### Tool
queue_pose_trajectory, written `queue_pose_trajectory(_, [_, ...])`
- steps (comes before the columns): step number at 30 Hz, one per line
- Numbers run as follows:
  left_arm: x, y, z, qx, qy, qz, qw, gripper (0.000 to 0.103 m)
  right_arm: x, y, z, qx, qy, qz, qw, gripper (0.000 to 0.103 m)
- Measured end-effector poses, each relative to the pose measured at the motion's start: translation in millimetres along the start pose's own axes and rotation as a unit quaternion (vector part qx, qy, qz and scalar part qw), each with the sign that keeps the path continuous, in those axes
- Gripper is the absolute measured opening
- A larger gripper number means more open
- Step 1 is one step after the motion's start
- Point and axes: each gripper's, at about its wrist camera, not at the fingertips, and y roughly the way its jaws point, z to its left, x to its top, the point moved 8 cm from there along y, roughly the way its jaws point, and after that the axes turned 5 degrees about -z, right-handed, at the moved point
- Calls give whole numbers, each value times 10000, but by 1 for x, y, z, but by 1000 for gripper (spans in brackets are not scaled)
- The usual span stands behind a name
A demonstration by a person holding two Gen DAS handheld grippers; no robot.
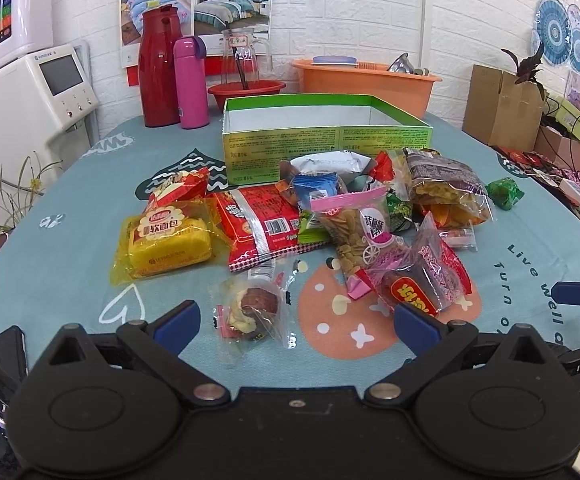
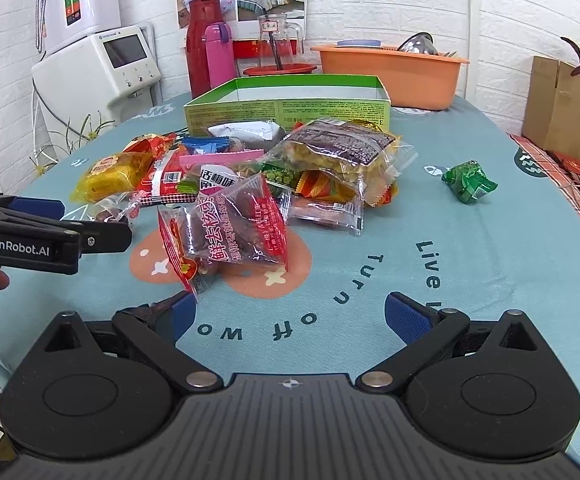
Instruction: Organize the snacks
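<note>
A pile of wrapped snacks lies on the blue tablecloth in front of an open green box point(image 1: 322, 148), which also shows in the right wrist view point(image 2: 290, 110). The pile includes a yellow bread pack point(image 1: 169, 242), a red packet point(image 1: 259, 224), a pink-topped bag point(image 1: 356, 224) and a clear pack with a brown cake point(image 1: 251, 308). A green candy point(image 2: 468, 182) lies apart to the right. My left gripper point(image 1: 296, 322) is open and empty, just before the cake pack. My right gripper point(image 2: 290, 316) is open and empty, its left fingertip point(image 2: 183, 312) near a red-and-clear date bag point(image 2: 233, 226).
A red flask point(image 1: 157, 66), a pink bottle point(image 1: 189, 82), a glass jug point(image 1: 243, 58) in a red dish and an orange basin point(image 1: 366, 80) stand behind the box. Cardboard boxes point(image 1: 502, 108) stand at the right, a white appliance point(image 1: 29, 92) at the left.
</note>
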Motion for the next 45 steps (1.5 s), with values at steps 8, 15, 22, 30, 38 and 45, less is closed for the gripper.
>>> queue_pose_trajectory(8, [-1,2,3,26,-14,25,10000,103,1,3,3,83,1,-11,10000,103])
queue_pose_trajectory(15, [-1,4,3,18,-10,41,10000,103,1,6,6,132,-26,-13,9999,103])
queue_pose_trajectory(22, [12,-7,0,-581,-169,-180,9980,103,3,4,9,520,61,-415,9978,103])
queue_pose_trajectory(30, [30,7,-38,-1944,-114,107,9808,99,1,23,34,994,-265,-204,9945,103])
queue_pose_trajectory(38, [25,44,-51,-2057,-3,576,9769,65,10,50,32,826,-219,-66,9963,103])
queue_pose_trajectory(45, [23,45,-45,-2185,-282,608,9735,55,12,50,19,486,-184,-227,9984,103])
